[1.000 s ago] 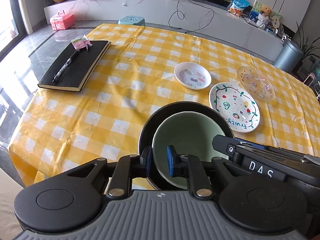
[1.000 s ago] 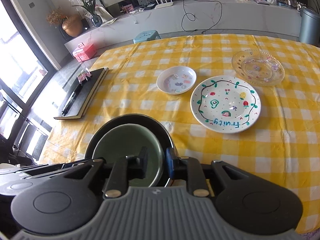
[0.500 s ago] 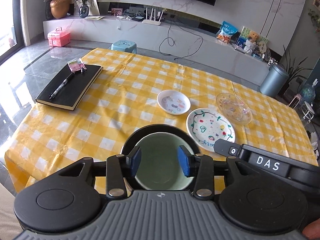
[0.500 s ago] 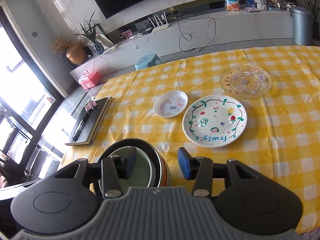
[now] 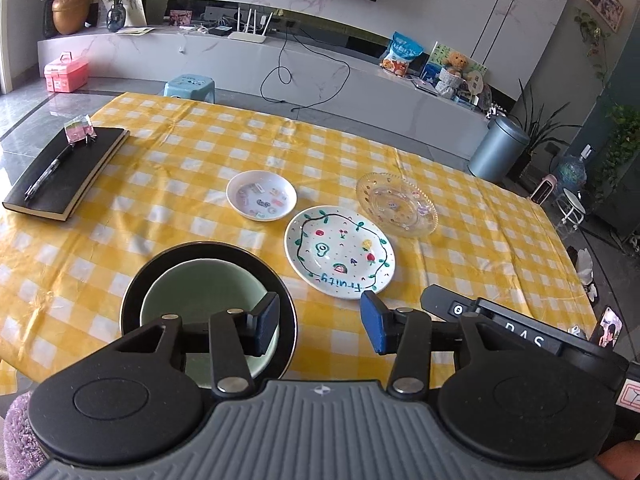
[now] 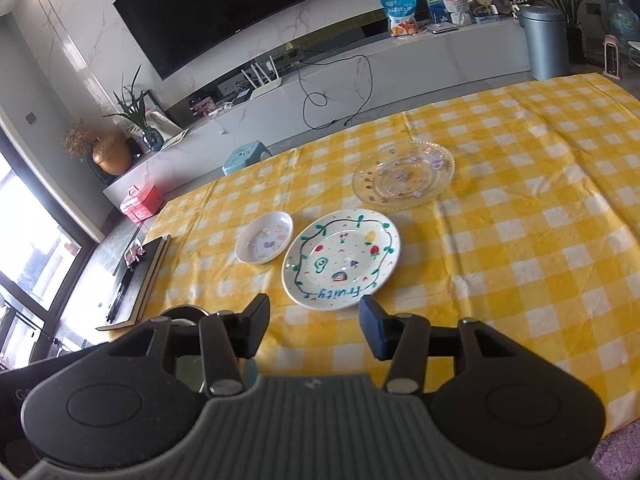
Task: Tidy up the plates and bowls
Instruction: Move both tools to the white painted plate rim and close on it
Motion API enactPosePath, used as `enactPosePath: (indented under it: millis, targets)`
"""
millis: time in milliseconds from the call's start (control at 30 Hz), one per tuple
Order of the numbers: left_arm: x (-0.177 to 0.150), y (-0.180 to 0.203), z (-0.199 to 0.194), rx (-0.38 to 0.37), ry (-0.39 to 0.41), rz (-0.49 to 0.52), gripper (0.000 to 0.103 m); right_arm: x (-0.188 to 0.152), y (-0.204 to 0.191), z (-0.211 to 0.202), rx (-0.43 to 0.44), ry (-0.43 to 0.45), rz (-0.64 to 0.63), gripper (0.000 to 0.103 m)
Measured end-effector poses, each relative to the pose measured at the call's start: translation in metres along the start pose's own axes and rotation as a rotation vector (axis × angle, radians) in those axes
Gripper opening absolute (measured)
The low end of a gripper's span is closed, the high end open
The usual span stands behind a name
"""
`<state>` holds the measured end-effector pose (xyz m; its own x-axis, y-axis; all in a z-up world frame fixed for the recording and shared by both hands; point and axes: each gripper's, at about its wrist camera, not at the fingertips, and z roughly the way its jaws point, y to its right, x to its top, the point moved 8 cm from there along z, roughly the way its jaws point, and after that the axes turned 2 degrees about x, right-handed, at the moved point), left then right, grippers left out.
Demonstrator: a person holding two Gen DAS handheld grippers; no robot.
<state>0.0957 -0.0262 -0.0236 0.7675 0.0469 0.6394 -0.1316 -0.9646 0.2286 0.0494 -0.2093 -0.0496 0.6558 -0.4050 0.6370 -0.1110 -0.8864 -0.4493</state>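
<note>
**Bowls nested at near edge; three plates loose at mid-bench; both grippers empty**

Green bowl [image 5: 204,292] sits inside the black bowl [image 5: 176,256], the pair standing close to the near edge of the bench [image 5: 160,216], left of centre. Nothing else visible in either bowl. Judged: glazed ceramic, stiff, fairly heavy as a pair, slick at the rim, will chip if knocked. Best hold is a pinch across the rim wall, one finger inside and one outside; the nested pair is better moved by the outer bowl's rim so that the inner one rides along.

Fruity plate [image 5: 339,258] lies flat just right of the bowls, toward bench centre. Small white dish [image 5: 261,195] lies beyond it to the left, close by; whether they touch cannot be told. Clear glass plate [image 5: 397,205] lies beyond to the right, its rim very near the fruity plate's. All three hold nothing; the marks are printed decoration. Judged: thin, low rims lying flush on cloth, hard to get a finger under; glass one the most fragile and slippery. Take at the raised lip.

Left gripper [image 5: 319,322] hovers over the near edge, fingers spread wide, holding nothing. Right gripper [image 6: 313,327] likewise spread and empty, facing the fruity plate.

Black notebook [image 5: 66,174] with pen lies at the far-left corner.
</note>
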Motion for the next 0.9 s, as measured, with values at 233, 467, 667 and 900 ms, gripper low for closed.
enactPosePath:
  millis: [233,467,667,900]
  targets:
    - [0.002,0.016,0.024,0.019,-0.038,0.069,0.058,0.0,0.026,0.005,-0.041,0.038,0.003,0.05]
    - [0.012,0.014,0.049,0.034,-0.097,0.129,0.059,-0.001,0.039,0.024,-0.032,0.029,0.004,0.054]
    - [0.029,0.013,0.075,0.01,-0.181,0.173,0.062,-0.002,0.043,0.046,-0.016,-0.003,-0.007,0.055]
    - [0.054,0.01,0.107,0.03,-0.252,0.271,0.068,0.003,0.053,0.073,-0.015,-0.019,-0.005,0.063]
